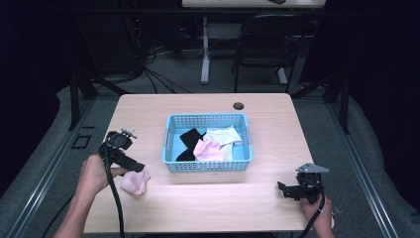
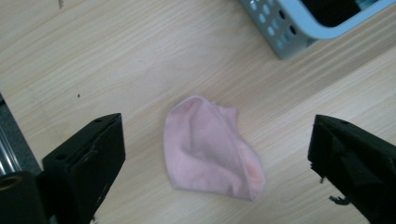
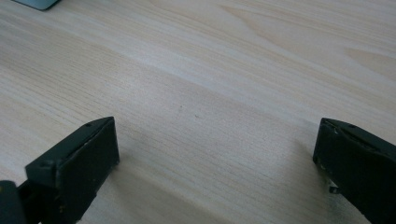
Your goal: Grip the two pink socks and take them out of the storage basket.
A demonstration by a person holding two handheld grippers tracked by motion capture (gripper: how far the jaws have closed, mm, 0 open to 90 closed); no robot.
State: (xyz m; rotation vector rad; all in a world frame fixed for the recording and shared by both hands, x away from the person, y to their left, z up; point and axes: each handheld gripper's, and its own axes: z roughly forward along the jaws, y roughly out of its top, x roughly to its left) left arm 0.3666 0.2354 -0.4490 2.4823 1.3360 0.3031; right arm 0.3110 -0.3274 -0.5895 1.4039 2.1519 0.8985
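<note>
Pale wood bench (image 1: pixel 148 106) carries a blue basket (image 1: pixel 171 141) at its centre, holding black, white and pink cloths. Left of the basket's near corner, a pink cloth (image 2: pixel 210 149) lies crumpled on the bench. Left tongs (image 2: pixel 217 163) released, spread wide above it, not touching. Right tongs (image 3: pixel 217 161) released, near edge right of the basket.

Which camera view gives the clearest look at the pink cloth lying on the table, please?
The left gripper view: the pink cloth lies crumpled on the wood, close up, between open jaws that do not touch it. The high view has it small beside the left gripper, left of the basket.
</note>
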